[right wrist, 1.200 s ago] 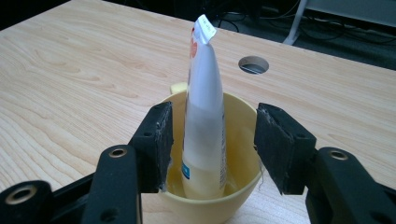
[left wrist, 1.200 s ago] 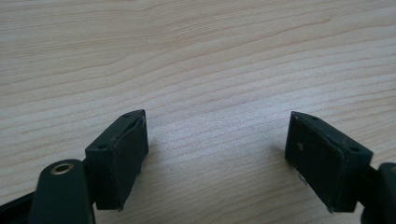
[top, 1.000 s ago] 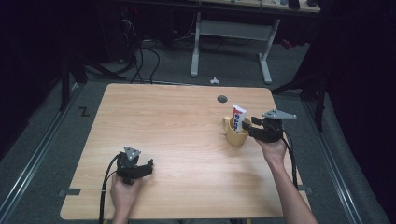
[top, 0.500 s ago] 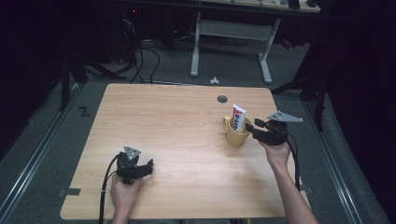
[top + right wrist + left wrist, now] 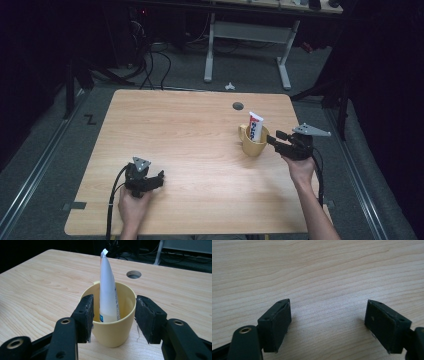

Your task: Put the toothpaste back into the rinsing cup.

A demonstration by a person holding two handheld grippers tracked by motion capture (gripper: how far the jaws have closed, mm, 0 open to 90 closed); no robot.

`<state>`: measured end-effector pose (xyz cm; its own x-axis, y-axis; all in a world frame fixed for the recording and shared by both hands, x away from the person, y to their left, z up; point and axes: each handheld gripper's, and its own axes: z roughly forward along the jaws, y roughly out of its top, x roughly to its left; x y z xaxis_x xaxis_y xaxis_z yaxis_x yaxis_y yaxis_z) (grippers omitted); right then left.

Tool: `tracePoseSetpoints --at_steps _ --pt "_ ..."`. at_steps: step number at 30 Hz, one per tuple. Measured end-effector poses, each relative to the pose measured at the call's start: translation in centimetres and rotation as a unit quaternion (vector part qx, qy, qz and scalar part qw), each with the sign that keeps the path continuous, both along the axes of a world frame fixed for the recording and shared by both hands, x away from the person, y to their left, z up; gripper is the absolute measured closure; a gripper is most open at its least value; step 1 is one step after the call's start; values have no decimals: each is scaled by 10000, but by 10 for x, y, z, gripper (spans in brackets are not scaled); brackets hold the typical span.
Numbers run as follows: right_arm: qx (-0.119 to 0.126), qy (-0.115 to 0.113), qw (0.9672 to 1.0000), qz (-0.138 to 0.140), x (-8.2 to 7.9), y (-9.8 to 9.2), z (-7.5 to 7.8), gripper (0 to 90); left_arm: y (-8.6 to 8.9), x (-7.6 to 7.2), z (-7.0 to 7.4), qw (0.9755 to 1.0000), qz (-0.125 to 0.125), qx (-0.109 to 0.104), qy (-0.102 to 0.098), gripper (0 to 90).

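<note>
A yellow cup stands on the right side of the wooden table, and a white toothpaste tube stands upright in it. My right gripper lies level just right of the cup and points at it. In the right gripper view the cup and the tube sit between the two pads of the right gripper. The jaws have just been closing and hug the cup's near sides, with no clear squeeze. My left gripper rests open near the front left, and the left gripper has bare wood between its pads.
A round cable hole lies in the table behind the cup. A desk frame stands on the floor beyond the far edge, with a small white object near it. The right table edge runs close behind my right hand.
My right gripper has drifted slightly right and toward the person, and its jaws look narrower around the cup. The cup, tube and left gripper have stayed put.
</note>
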<state>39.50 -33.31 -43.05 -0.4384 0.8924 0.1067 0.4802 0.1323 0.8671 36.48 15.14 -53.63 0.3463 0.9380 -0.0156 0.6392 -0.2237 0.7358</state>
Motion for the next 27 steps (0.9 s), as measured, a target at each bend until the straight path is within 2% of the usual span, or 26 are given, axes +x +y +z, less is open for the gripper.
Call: tracePoseSetpoints --at_steps 12,27 --pt "96 -57 9999 -4 -12 -7 1 500 0 0 0 10000 -2 -1 -3 216" --pt "200 -26 9998 -28 -25 -14 -1 502 0 0 0 10000 -2 1 -4 217"
